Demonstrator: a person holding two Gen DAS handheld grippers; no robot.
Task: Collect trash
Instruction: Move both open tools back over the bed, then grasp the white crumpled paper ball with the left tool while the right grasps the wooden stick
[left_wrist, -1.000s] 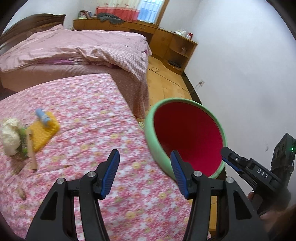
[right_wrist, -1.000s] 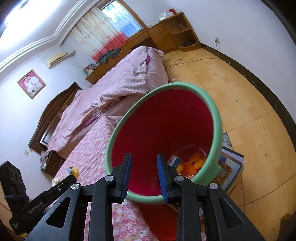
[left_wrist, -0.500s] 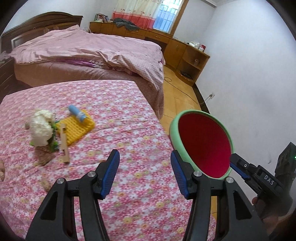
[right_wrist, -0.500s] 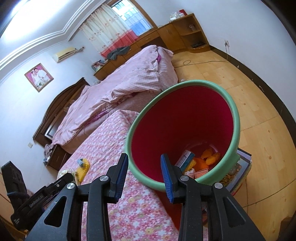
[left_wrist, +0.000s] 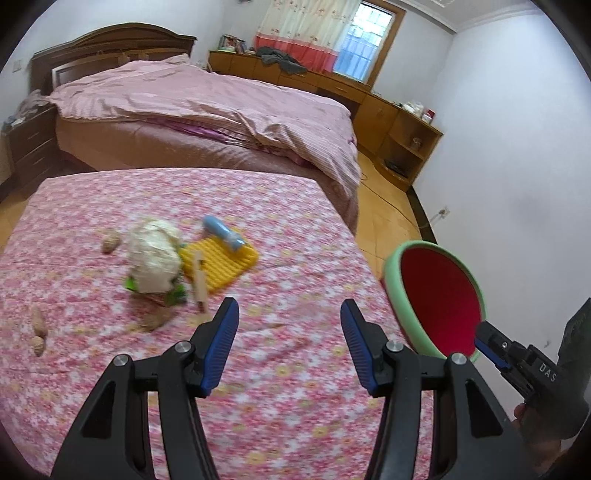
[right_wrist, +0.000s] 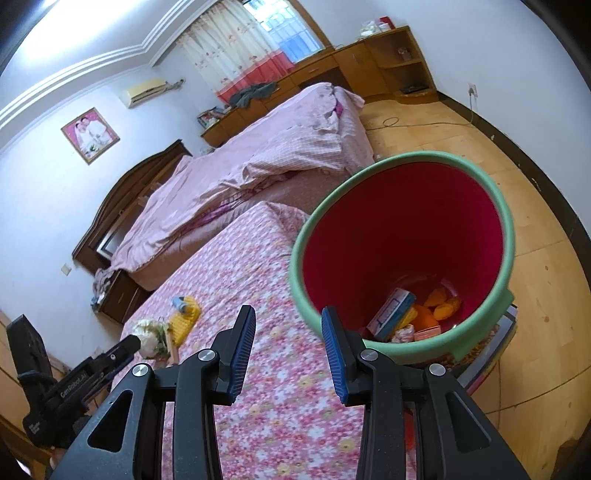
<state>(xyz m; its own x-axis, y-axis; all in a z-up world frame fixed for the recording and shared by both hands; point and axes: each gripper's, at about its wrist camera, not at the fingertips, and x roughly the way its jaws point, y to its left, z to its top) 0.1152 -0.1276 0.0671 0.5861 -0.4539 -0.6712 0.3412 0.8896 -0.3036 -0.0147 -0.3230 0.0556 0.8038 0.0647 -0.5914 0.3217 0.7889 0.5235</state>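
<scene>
Heads up, both your left gripper (left_wrist: 290, 345) and right gripper (right_wrist: 288, 349) are apart and empty, so grabbing that crumpled white wad (left_wrist: 153, 256) left of the bin (left_wrist: 391, 273) could drag the yellow mat (left_wrist: 221, 260) along too.

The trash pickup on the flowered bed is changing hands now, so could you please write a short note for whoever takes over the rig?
Left tool: open, nothing in it, over the flowered bedspread short of the pile.
Right tool: open, nothing in it, near the bin's rim.
Bin: green, red inside, beside the bed's edge. It already holds a small box and orange scraps.
Left on the bed: crumpled white paper, yellow ridged piece, blue tube on it, wooden stick, and brown bits scattered on the left.
Suggested next: pick from the pile with the left tool.
</scene>
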